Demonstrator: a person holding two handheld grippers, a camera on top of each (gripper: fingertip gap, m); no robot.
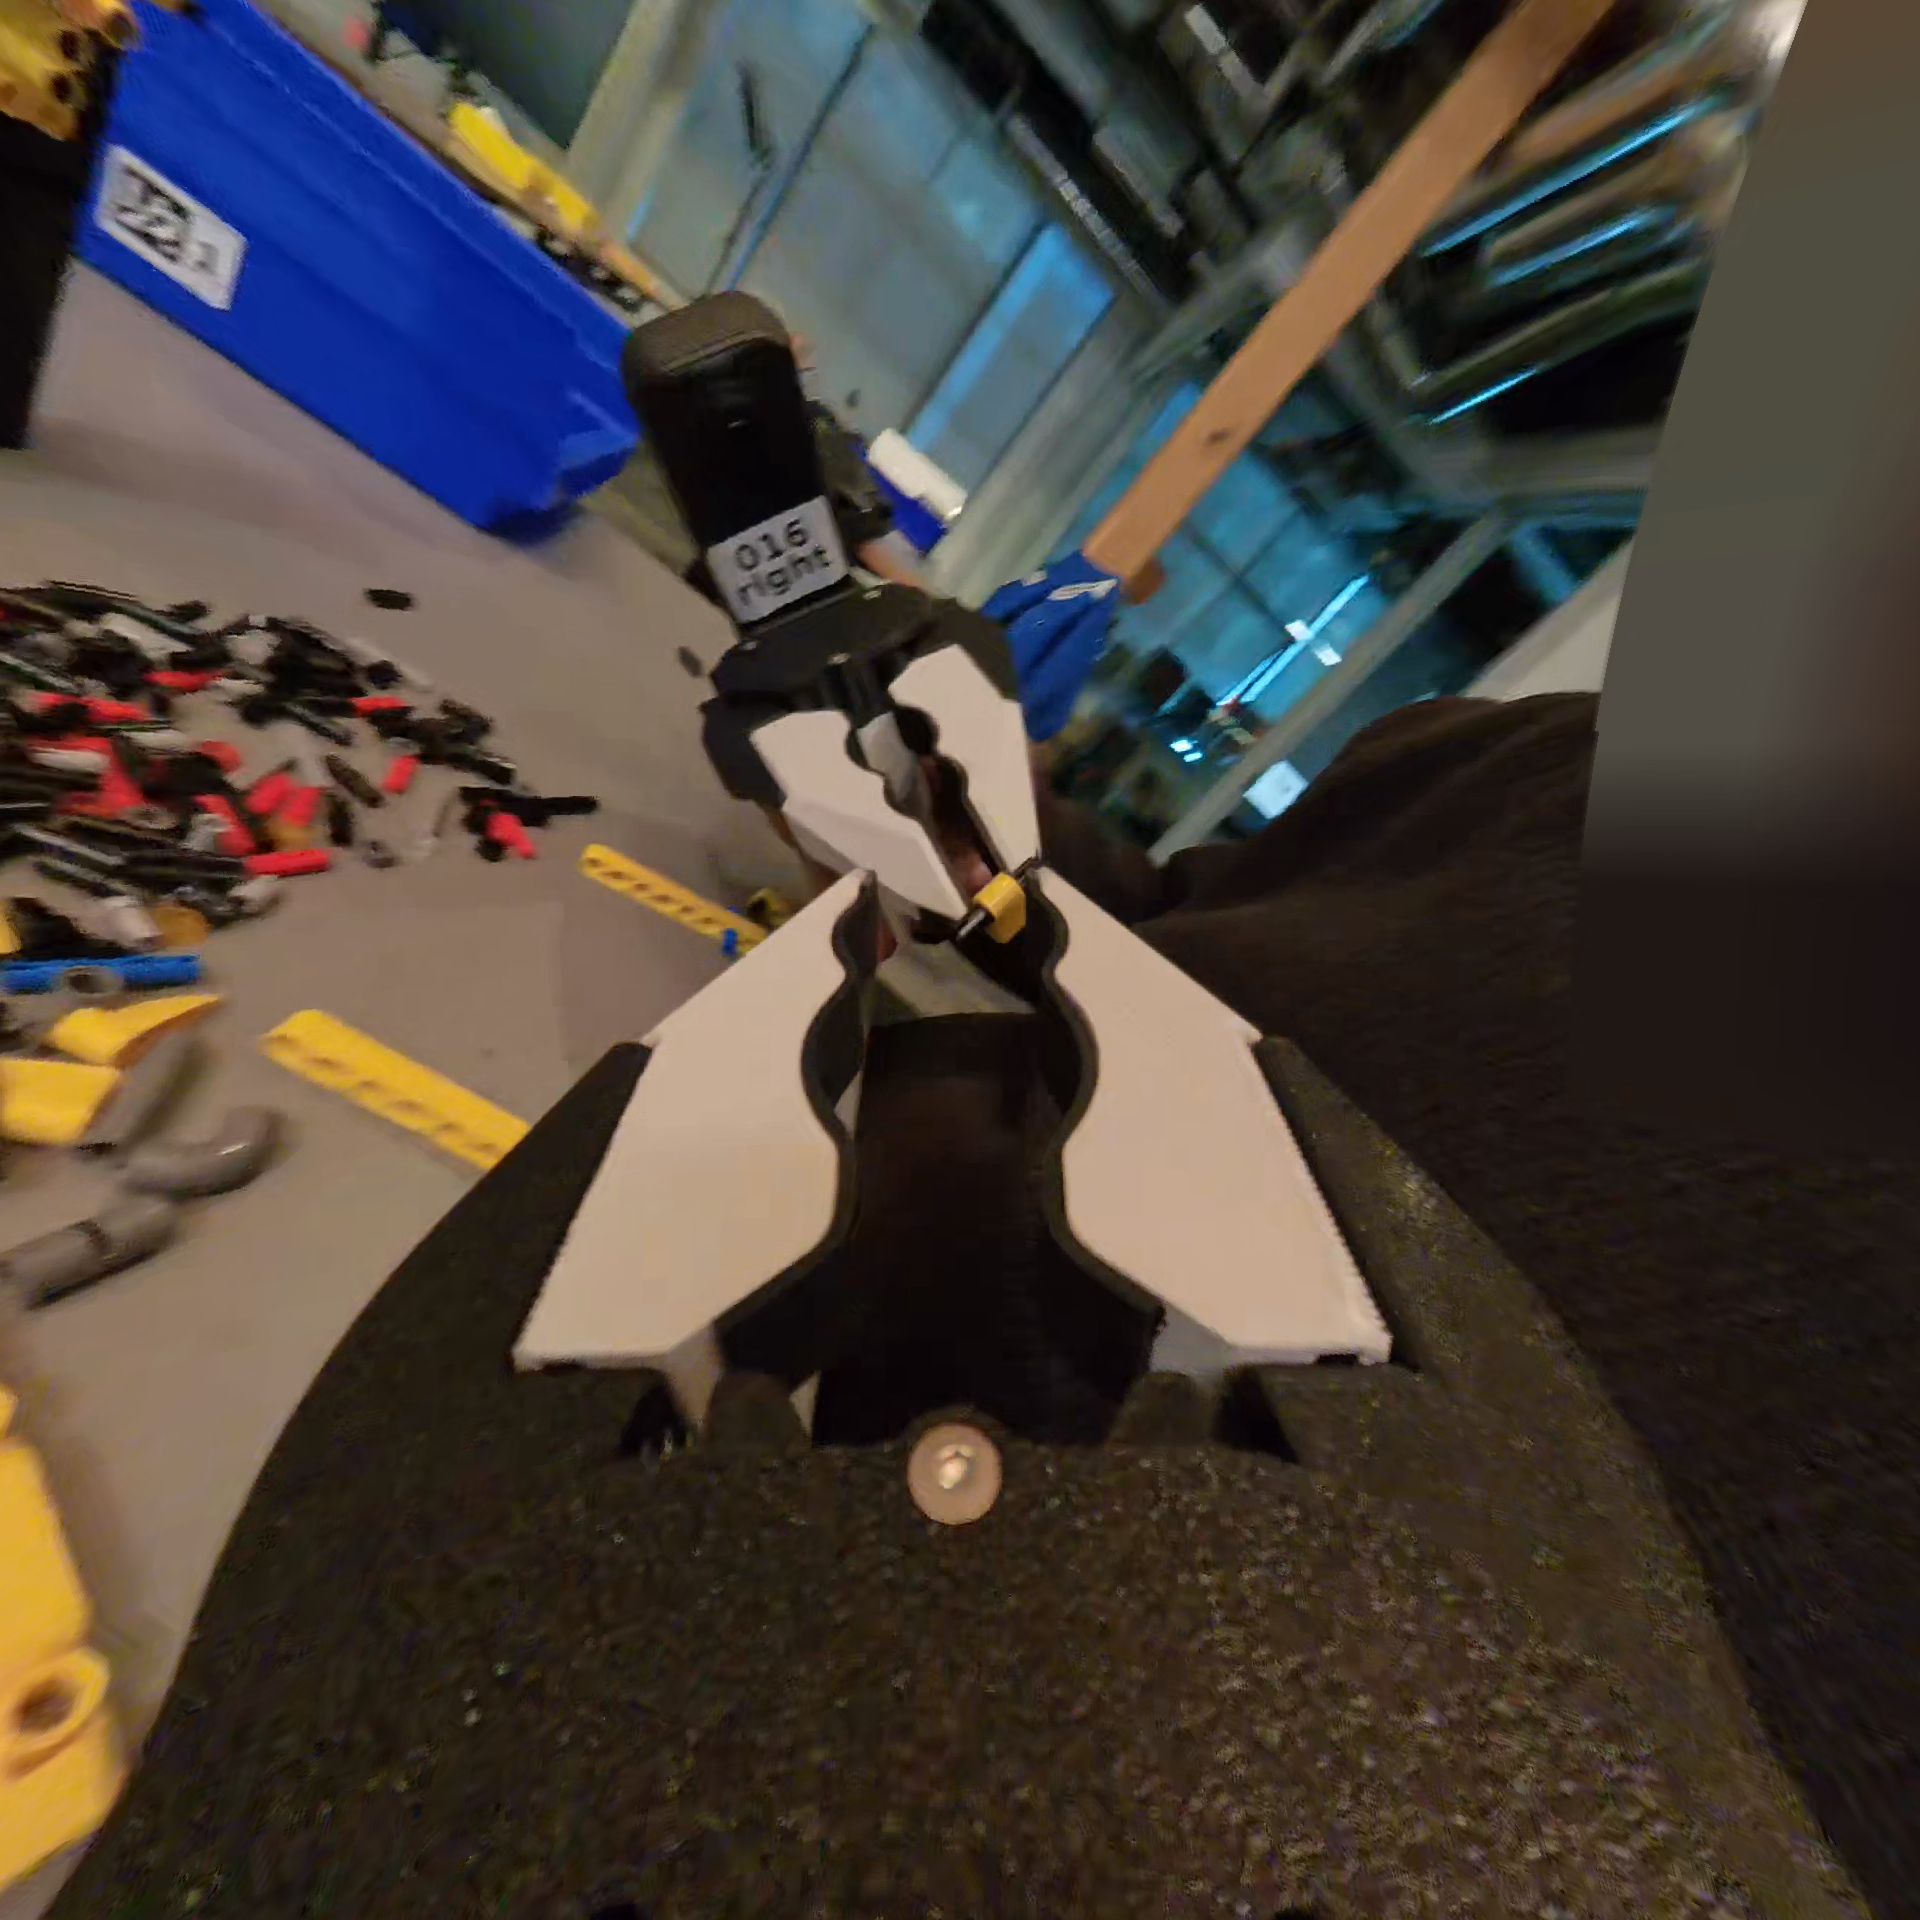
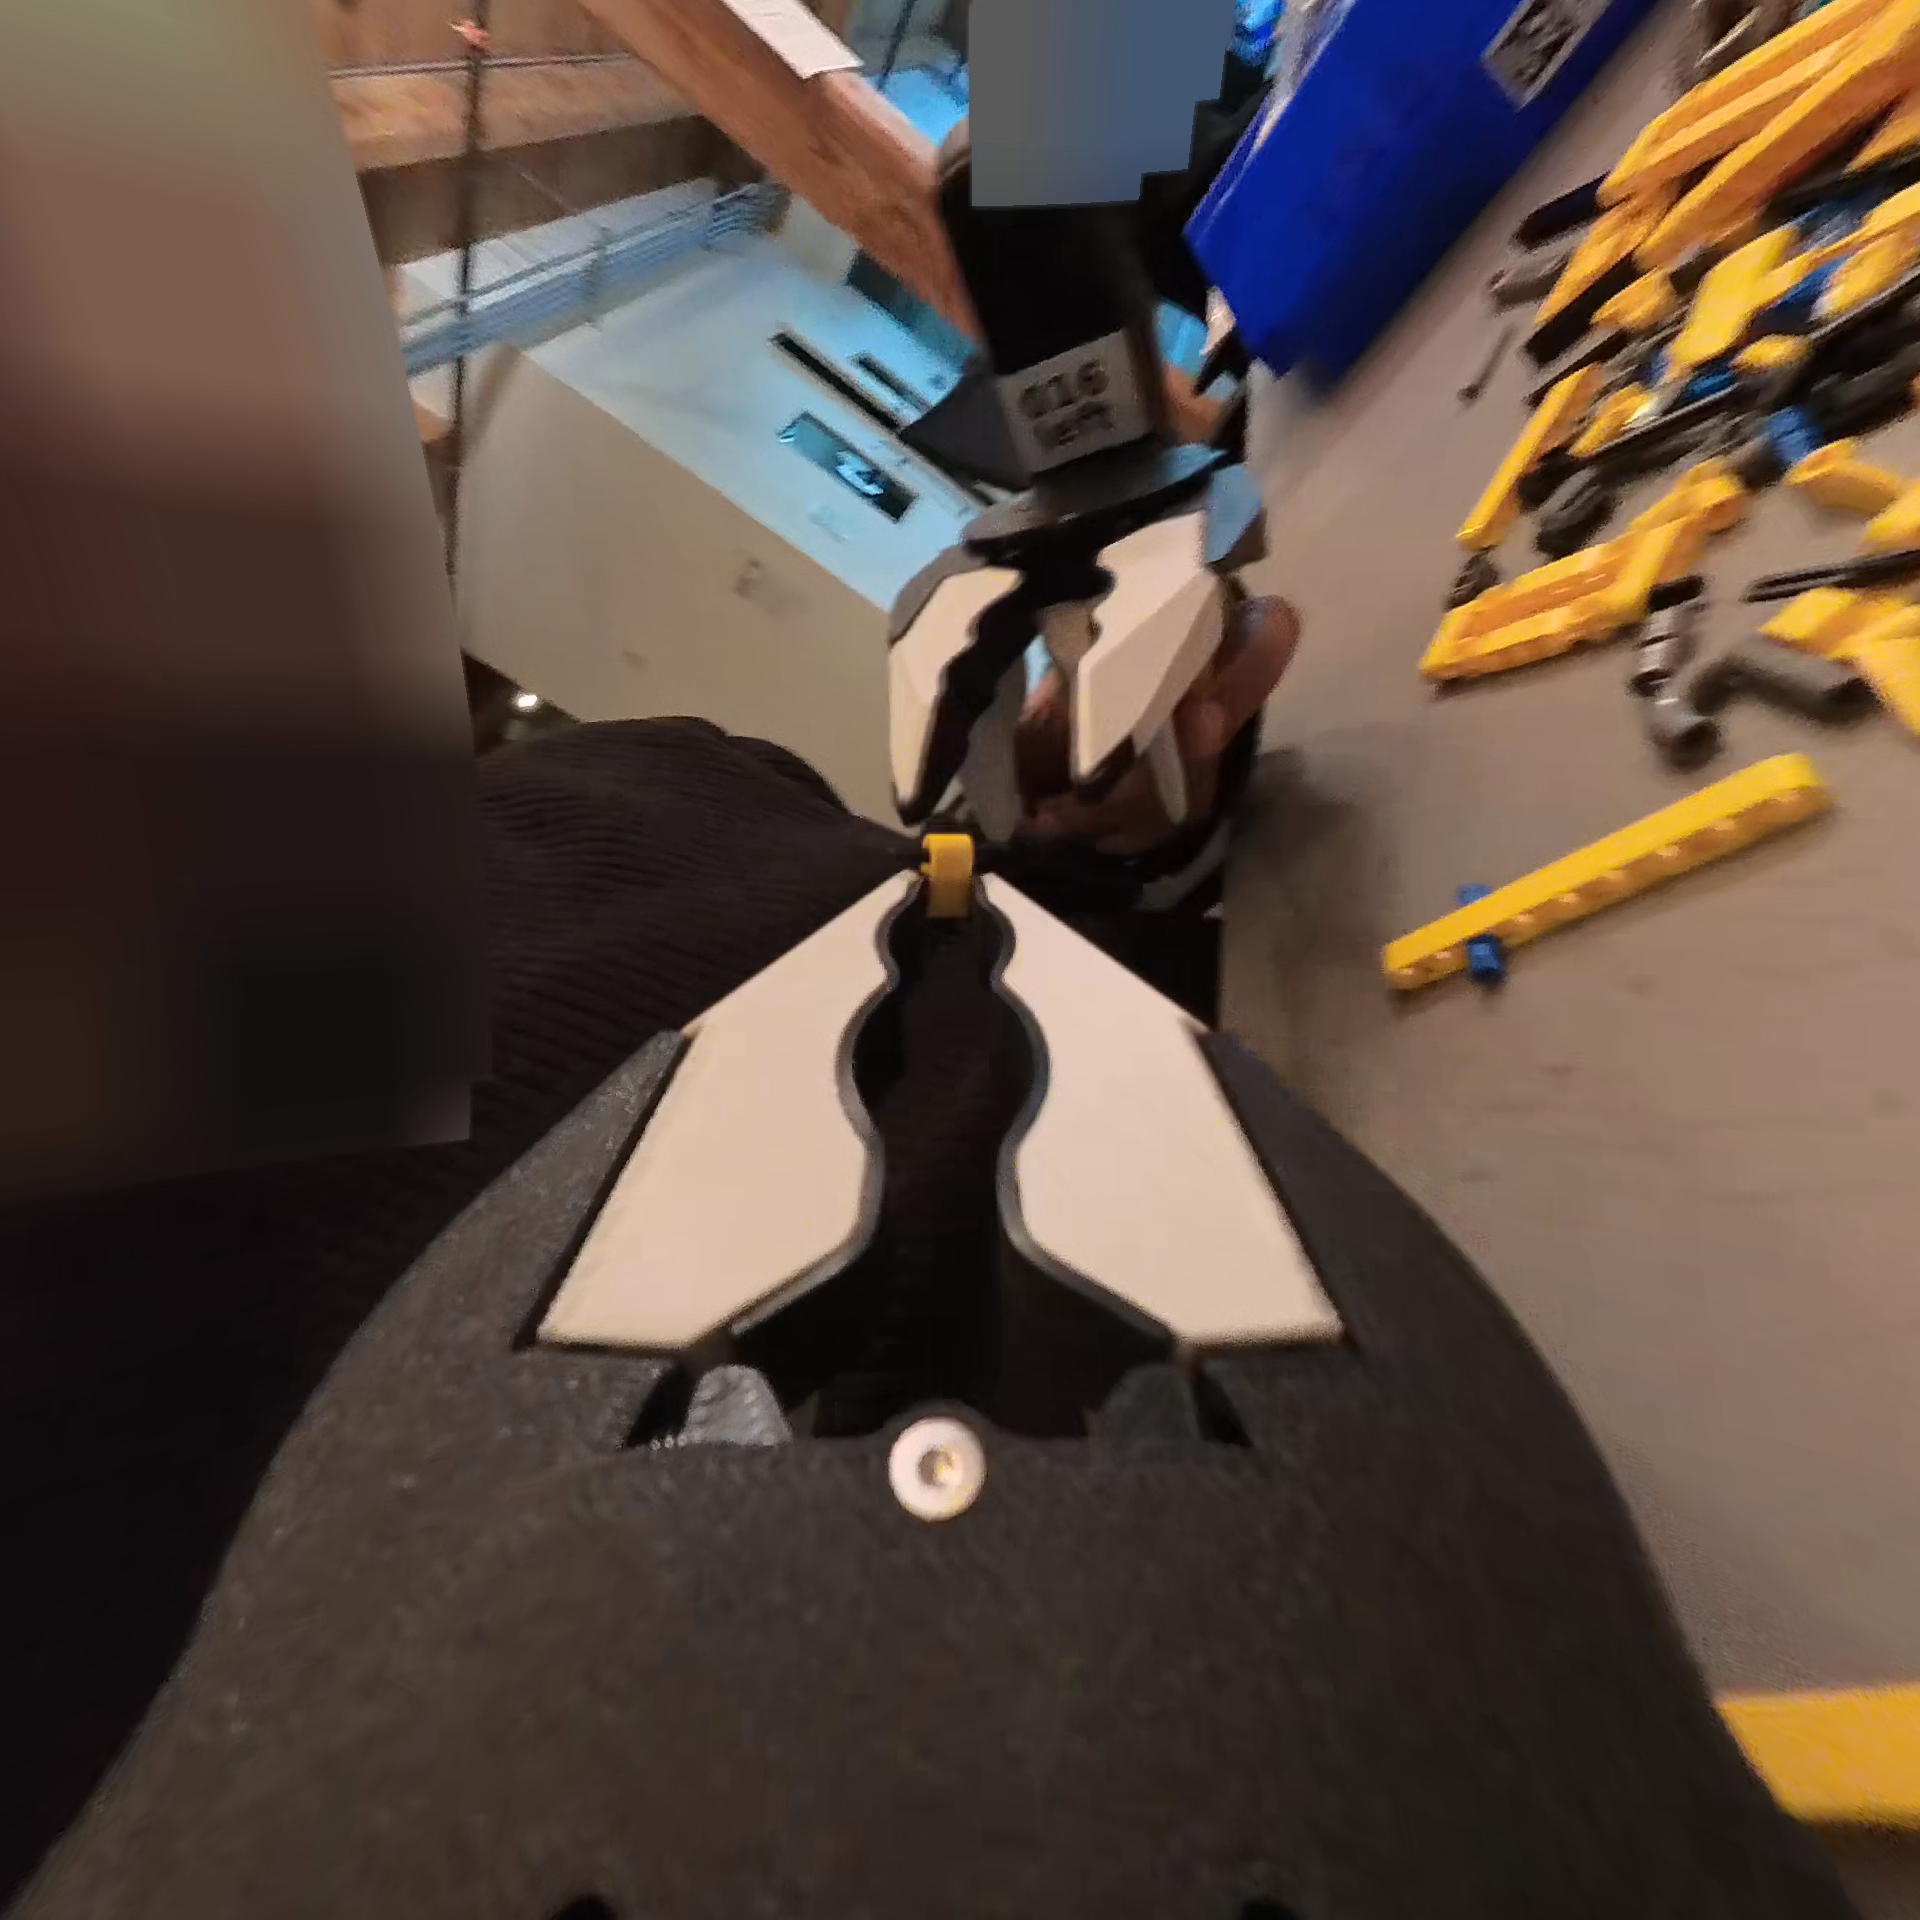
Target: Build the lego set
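Nearby, loose yellow beams (image 2: pixel 1605 871) and a blue bin (image 1: pixel 343 281) crowd the grey bench (image 1: pixel 436 966). Right tongs (image 2: pixel 943 883) pinch a small yellow connector (image 2: pixel 948 871) at their tips, its black pin pointing sideways. Left tongs (image 1: pixel 951 894) gape, empty, just before it.

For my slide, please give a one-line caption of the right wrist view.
Right gripper pinches a small yellow plastic connector at its fingertips, facing the open left gripper.
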